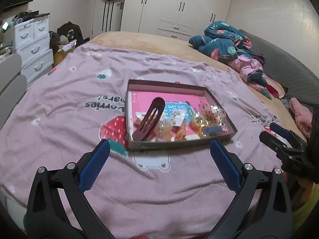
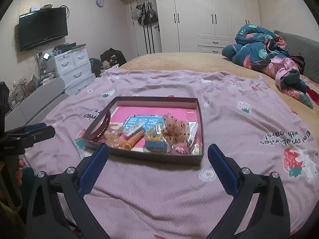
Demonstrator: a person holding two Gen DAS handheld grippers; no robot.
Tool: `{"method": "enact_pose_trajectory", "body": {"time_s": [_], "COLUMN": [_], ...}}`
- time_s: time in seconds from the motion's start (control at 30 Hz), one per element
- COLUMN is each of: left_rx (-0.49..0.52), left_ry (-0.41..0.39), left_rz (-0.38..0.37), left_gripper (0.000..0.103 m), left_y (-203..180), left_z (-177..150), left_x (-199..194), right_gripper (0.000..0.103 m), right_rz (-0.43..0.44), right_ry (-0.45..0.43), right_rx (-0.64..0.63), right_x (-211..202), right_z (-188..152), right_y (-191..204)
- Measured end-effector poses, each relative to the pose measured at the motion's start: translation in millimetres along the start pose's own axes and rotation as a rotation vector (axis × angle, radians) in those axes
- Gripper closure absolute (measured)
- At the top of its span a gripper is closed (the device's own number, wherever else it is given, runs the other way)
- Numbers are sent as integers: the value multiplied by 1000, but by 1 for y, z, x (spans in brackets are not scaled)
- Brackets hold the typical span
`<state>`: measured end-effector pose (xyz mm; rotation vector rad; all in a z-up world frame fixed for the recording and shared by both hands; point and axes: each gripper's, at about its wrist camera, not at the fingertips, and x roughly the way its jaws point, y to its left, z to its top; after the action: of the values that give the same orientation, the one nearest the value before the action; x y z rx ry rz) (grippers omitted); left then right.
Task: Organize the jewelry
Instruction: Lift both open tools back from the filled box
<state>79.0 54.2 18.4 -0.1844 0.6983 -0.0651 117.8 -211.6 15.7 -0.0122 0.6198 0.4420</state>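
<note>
A shallow brown box (image 1: pixel 168 144) (image 2: pixel 159 158) with a pink floor lies on the pink strawberry-print blanket (image 1: pixel 65 107) (image 2: pixel 239 123). Inside it are a dark red hair clip (image 1: pixel 149 118) (image 2: pixel 102 127), an orange spiral hair tie (image 2: pixel 134 139), yellow rings (image 1: pixel 199 120) (image 2: pixel 153 134), a beige dotted scrunchie (image 1: pixel 211 113) (image 2: pixel 174 130) and a blue clip (image 1: pixel 214 129) (image 2: pixel 155 145). My left gripper (image 1: pixel 159 157) stands open in front of the box, nothing between its blue pads. My right gripper (image 2: pixel 158 157) is open too, just short of the box's near wall. Each gripper shows at the edge of the other's view.
A crumpled teal floral quilt (image 1: pixel 223 41) (image 2: pixel 257 47) and pink clothes lie at the bed's far right. White drawers (image 1: pixel 32 43) (image 2: pixel 73 65) and a bag stand left of the bed, a wardrobe (image 2: pixel 205 16) behind. A wall television (image 2: pixel 42 27) hangs at left.
</note>
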Motion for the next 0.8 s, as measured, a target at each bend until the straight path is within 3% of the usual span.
{"method": "enact_pose_trajectory", "body": {"time_s": [0.37,0.8], "left_rx": [12,13], "left_ry": [18,6], "left_rz": [-11,3], "left_gripper": [9,9], "left_y": [-8,-12], "left_z": [-31,-32], "left_x": [-3,-8], "right_gripper": [4,4], "right_rz": [2,11], "right_ry": [29,31], "right_rx": [5,-5], "right_x": [-6,-14], "right_z": [-19,-23], "right_y": [8,13]}}
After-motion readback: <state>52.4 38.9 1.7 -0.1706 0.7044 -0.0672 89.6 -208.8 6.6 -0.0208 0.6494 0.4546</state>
